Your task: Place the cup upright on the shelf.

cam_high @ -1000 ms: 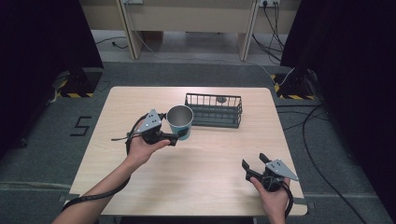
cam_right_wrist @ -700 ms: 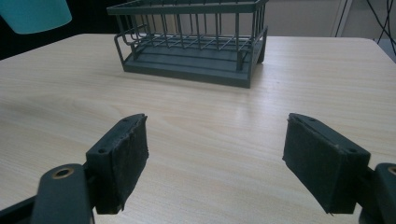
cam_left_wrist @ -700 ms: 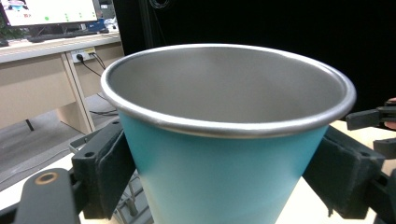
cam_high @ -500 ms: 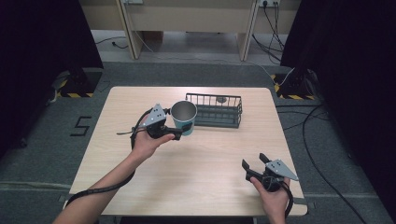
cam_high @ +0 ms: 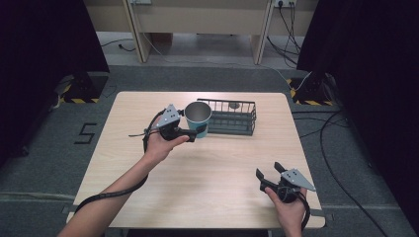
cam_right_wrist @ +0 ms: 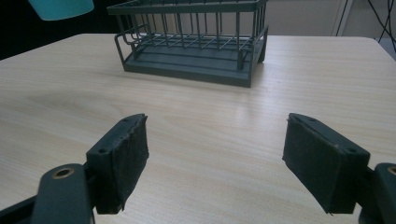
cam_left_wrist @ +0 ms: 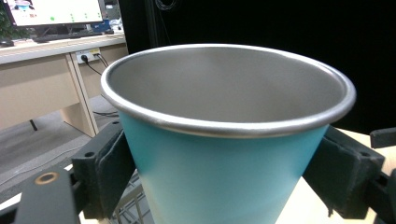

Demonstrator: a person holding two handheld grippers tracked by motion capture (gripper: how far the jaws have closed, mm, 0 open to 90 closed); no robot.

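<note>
My left gripper (cam_high: 193,131) is clamped on the cup (cam_high: 197,117), a teal cup with a bare metal inside and a rolled metal rim. In the high view the cup sits a little above the middle of the frame, just left of the wire basket (cam_high: 232,117), and it looks raised off the table (cam_high: 207,168). My hand wraps the gripper body from below and left, with the cable looping down along my forearm toward the lower left of the frame.

In the left gripper view the cup (cam_left_wrist: 224,140) stands upright and close, its rim tilted slightly. My two black pads (cam_left_wrist: 109,172) press against its teal wall, one at the lower left of the frame and one at the lower right. A bit of the basket's wire shows under the cup at the bottom left.

My right gripper (cam_high: 272,175) rests low at the lower right of the high view, well apart from the cup, held over the table near its front edge. Its jaws stand wide apart with nothing between them. In the right gripper view the two pads (cam_right_wrist: 123,161) frame bare wood, the basket (cam_right_wrist: 196,42) stands across the top of the frame, and the teal bottom of the cup (cam_right_wrist: 60,8) hangs in the upper left corner, clear of the tabletop.
</note>
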